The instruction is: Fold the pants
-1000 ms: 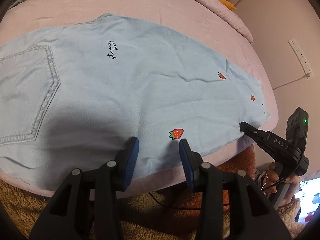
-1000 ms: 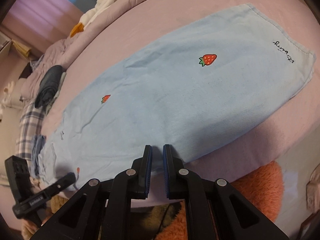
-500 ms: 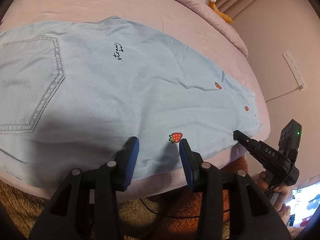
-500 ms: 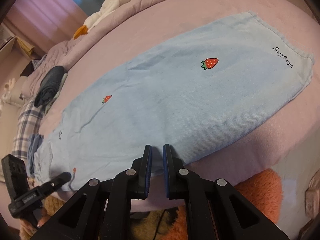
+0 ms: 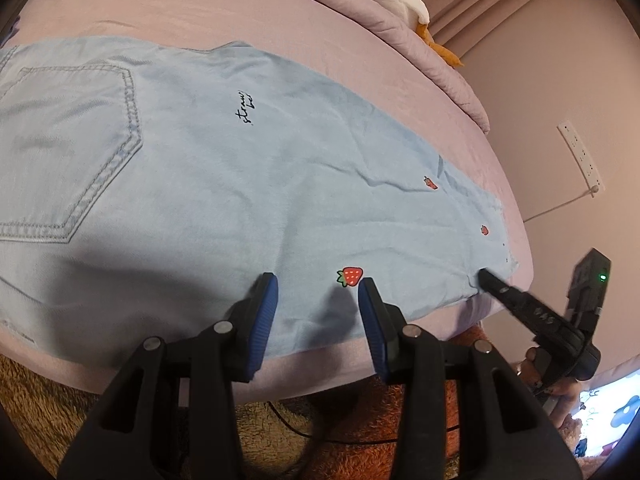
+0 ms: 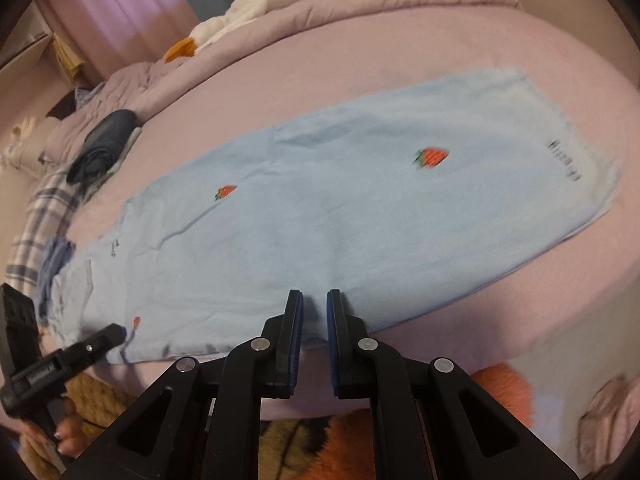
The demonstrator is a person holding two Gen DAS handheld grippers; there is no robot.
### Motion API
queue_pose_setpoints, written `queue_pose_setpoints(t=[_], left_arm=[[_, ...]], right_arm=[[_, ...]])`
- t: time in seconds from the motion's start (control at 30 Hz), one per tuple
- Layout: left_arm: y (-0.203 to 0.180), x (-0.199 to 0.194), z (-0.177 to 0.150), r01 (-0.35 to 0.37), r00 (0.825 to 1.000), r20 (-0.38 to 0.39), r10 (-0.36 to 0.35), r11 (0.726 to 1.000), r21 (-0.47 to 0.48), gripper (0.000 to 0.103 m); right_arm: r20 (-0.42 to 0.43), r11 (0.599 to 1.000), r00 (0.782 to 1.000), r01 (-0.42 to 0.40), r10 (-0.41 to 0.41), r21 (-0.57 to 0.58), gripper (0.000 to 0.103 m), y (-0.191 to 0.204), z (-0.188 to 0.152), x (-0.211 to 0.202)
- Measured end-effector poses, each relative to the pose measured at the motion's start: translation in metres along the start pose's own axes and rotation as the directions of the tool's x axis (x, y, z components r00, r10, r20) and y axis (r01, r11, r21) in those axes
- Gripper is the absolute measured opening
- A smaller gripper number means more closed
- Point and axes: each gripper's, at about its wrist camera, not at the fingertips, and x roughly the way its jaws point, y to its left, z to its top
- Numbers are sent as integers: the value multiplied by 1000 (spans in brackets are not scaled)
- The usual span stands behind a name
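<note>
Light-blue pants (image 5: 224, 168) lie flat along the near edge of a bed (image 5: 248, 12), folded lengthwise so one leg covers the other. The seat end, with its stitched back pocket (image 5: 68, 152), sits toward one end of the bed; the hem (image 5: 500, 236) reaches toward the other, close to the wall. Small strawberry patches (image 5: 350, 276) dot the leg, and a line of black script (image 5: 245, 111) runs below the pocket.

The left gripper (image 5: 318, 286) hangs just over the near edge of the pants at mid-leg, its blue-padded jaws spread wide with nothing between them; one strawberry sits beside the inner face of one pad.

The right gripper (image 6: 314, 300) is poised at the near edge of the hem end, its jaws drawn to a narrow gap; from its own camera no cloth shows between the pads, and in the left view its tip (image 5: 486, 278) meets the hem corner, though whether it pinches the fabric cannot be told.

A pink sheet covers the bed. A white-and-orange plush (image 6: 260, 8) rests on the rumpled quilt (image 6: 360, 4) at the far side, and dark folded clothes (image 6: 102, 144) sit near the far corner. A socket strip (image 5: 578, 156) hangs on the wall.
</note>
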Motion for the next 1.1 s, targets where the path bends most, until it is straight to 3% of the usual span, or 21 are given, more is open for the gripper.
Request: queue_pose_setpoints(t=[0.03, 0.1, 0.13, 0.33, 0.5, 0.6, 0.87, 1.0, 1.1], left_arm=[[1, 0, 0, 2, 1000, 1, -2, 1000, 0, 41], [2, -1, -1, 6, 1000, 4, -6, 1000, 1, 41], [2, -1, -1, 7, 1000, 4, -7, 1000, -2, 41], [5, -3, -1, 14, 1000, 4, -14, 999, -29, 42], [2, -4, -1, 1, 1000, 7, -1, 1000, -25, 42], [0, -3, 0, -11, 1000, 9, 11, 1000, -23, 42], [0, -1, 0, -8, 1000, 9, 8, 999, -35, 42], [1, -1, 1, -4, 1000, 9, 4, 999, -40, 42], [4, -2, 1, 6, 1000, 11, -5, 999, -47, 42]], right_arm=[[21, 1000, 1000, 20, -20, 6, 53, -4, 1, -5], [111, 997, 991, 65, -70, 48, 85, -22, 8, -23], [137, 994, 986, 86, -95, 70, 87, -30, 10, -29], [168, 946, 959, 176, -227, 273, 87, -107, 24, -46], [103, 887, 971, 152, -217, 436, 87, -167, 26, -29], [115, 887, 979, 102, -170, 450, 87, -176, 29, -20], [140, 916, 980, 79, -145, 394, 87, -162, 47, -4], [131, 930, 986, 49, -103, 363, 69, -152, 55, 0], [125, 929, 990, 21, -72, 369, 31, -152, 56, 8]])
